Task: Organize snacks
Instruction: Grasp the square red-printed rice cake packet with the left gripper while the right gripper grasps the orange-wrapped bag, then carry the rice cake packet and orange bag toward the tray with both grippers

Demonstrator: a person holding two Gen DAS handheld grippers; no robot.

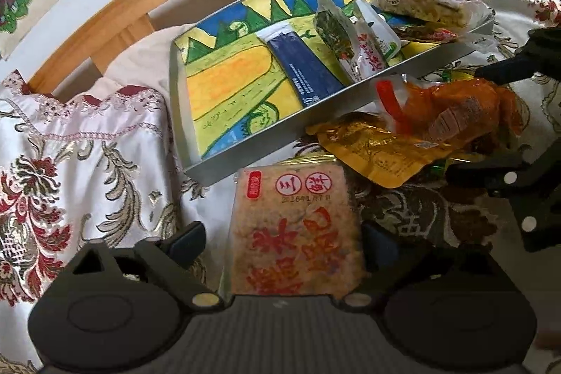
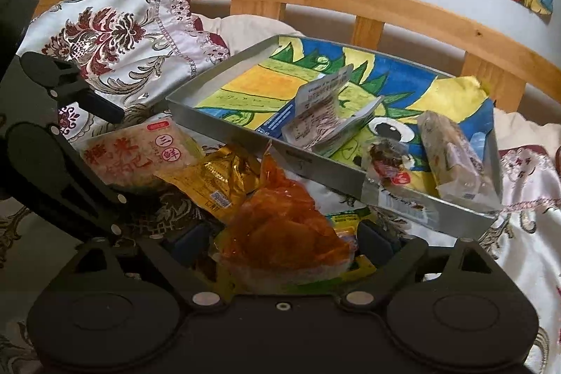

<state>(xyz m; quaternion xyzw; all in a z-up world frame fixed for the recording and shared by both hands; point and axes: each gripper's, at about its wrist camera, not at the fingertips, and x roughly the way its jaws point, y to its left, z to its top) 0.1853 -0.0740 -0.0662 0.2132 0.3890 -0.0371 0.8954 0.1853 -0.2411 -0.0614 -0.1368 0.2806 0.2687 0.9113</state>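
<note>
Grey metal walls frame the tray (image 1: 245,160), which lies tilted on the patterned bedspread (image 1: 87,163) with several snack packets already inside it on a bright painted liner. Loose snacks remain in a heap just in front of its near wall, so the step in hand looks like a two-handed pick-up. The left gripper (image 1: 280,240) stands wide around the square rice-cracker pack (image 1: 294,233) — its fingers flank the pack and no firm pinch shows. The right gripper (image 2: 280,240) is likewise spread, straddling the orange bag (image 2: 280,233), not clearly pressing.

Next, I judge, each pair of jaws must close onto its packet, then lift it over the tray's near wall.

Only the right wrist view shows the yellow-green packet (image 2: 345,219) under the orange bag; the left view shows the dark blue box (image 1: 305,69) inside the tray full on.
</note>
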